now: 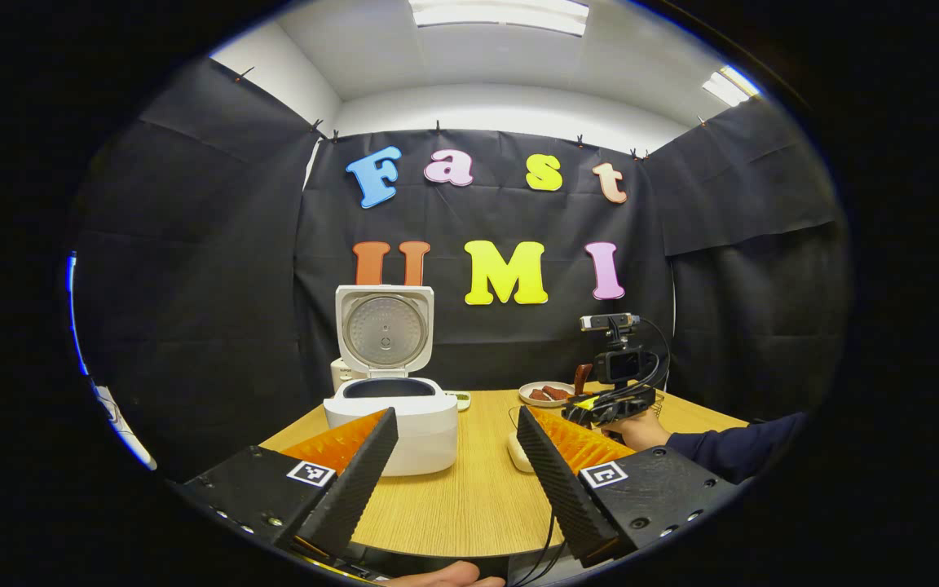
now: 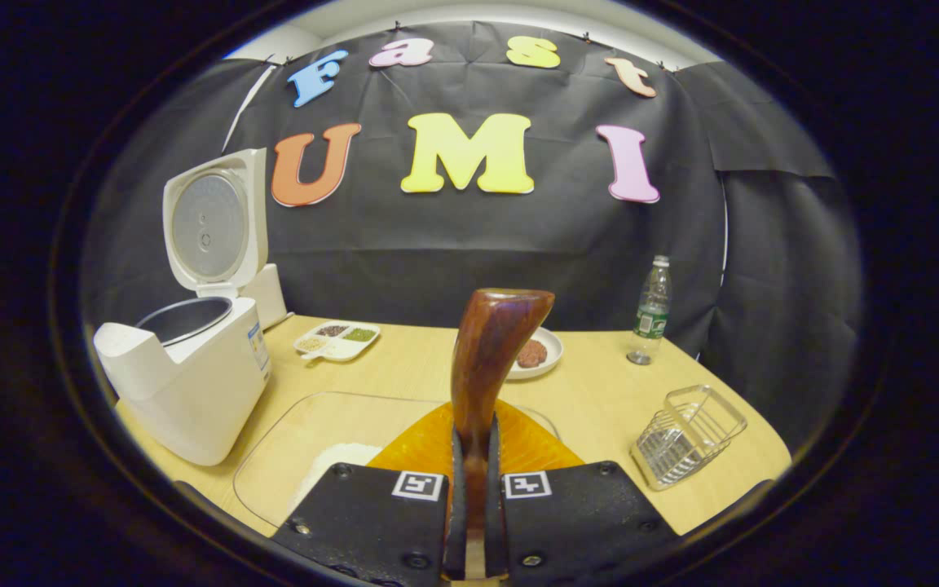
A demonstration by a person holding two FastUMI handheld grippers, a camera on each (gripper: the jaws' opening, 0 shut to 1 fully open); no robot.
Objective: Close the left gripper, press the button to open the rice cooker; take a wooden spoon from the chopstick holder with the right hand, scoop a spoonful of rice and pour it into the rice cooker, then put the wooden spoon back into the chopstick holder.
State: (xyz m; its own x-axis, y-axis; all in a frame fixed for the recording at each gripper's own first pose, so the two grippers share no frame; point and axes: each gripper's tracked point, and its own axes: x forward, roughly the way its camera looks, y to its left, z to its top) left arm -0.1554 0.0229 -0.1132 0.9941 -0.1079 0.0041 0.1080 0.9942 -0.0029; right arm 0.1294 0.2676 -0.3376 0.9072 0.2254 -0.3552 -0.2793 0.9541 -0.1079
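The white rice cooker (image 1: 392, 424) stands on the left of the table with its lid (image 1: 384, 330) raised upright and its dark pot showing. My left gripper (image 1: 457, 417) hangs open just in front of it, with nothing between its fingers. My right gripper (image 2: 473, 432) is shut on the handle of the dark wooden spoon (image 2: 492, 346), which stands upright above a clear glass dish (image 2: 274, 440) holding white rice (image 2: 339, 465). The wire chopstick holder (image 2: 685, 436) stands to the right of the dish. The open rice cooker (image 2: 192, 383) is at the left. In the left gripper view a hand holds the right gripper (image 1: 608, 403).
A divided tray of grains (image 2: 337, 338), a plate with a brown patty (image 2: 536, 353) and a plastic bottle (image 2: 651, 310) stand along the far side of the wooden table (image 2: 600, 391). A dark sleeve (image 1: 734, 448) reaches in from the right. Black cloth walls the booth.
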